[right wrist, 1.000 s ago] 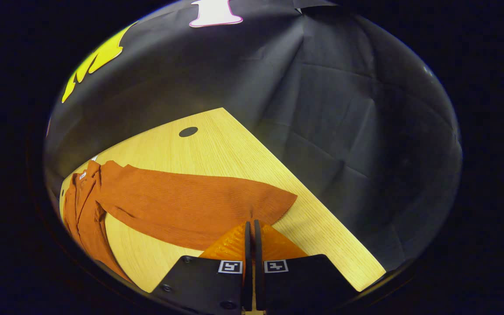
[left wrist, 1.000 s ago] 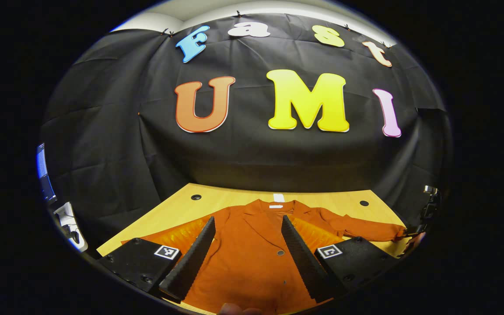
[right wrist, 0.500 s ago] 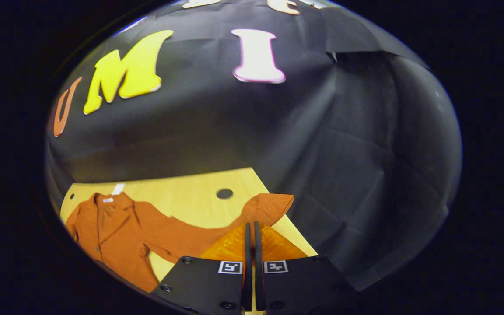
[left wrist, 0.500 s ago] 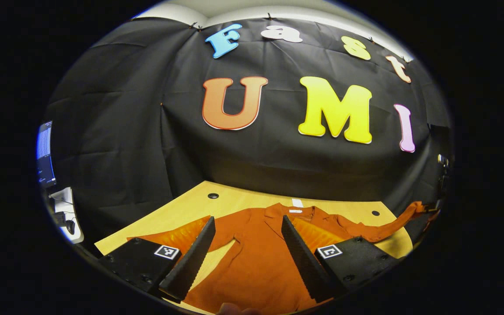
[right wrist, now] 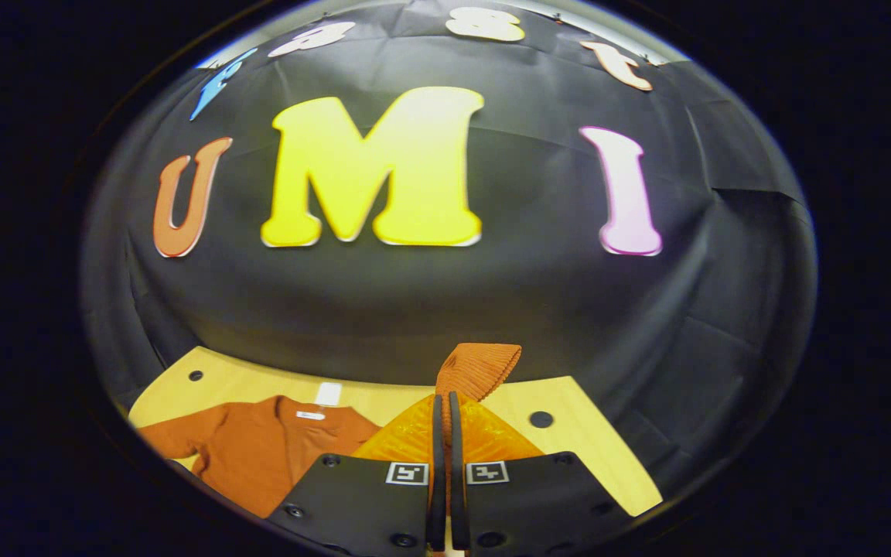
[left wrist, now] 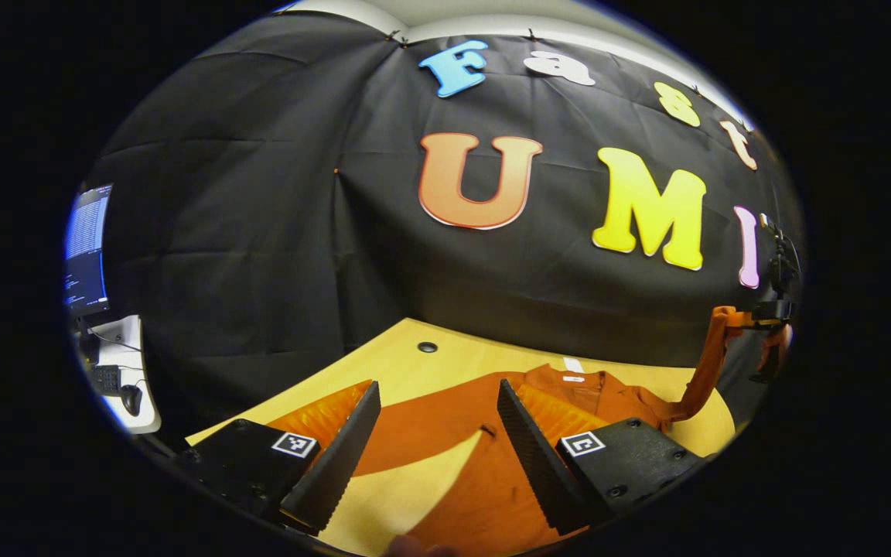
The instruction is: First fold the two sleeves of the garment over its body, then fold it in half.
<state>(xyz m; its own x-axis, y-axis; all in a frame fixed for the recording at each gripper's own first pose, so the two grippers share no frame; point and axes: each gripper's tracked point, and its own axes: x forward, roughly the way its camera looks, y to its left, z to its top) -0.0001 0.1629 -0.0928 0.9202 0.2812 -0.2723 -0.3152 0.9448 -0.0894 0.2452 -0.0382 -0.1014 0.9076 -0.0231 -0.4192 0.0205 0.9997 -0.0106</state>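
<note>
Garment (left wrist: 492,480): flat on desk (left wrist: 414,363).
Right gripper (right wrist: 442,406): clenched on right cuff (right wrist: 480,367), lifted.
Left gripper (left wrist: 438,449): released, over left sleeve (left wrist: 414,425).
Left: both sleeve folds, halving.

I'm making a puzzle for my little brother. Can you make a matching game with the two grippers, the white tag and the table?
Things
1. left gripper
2. right gripper
3. white tag
4. table

States
A. wooden, under the garment
B. jaws open, over the garment
C. jaws shut on a sleeve cuff, held up in the air
D. lying on the wood at the garment's far end

Pairs: 1-B, 2-C, 3-D, 4-A
</note>
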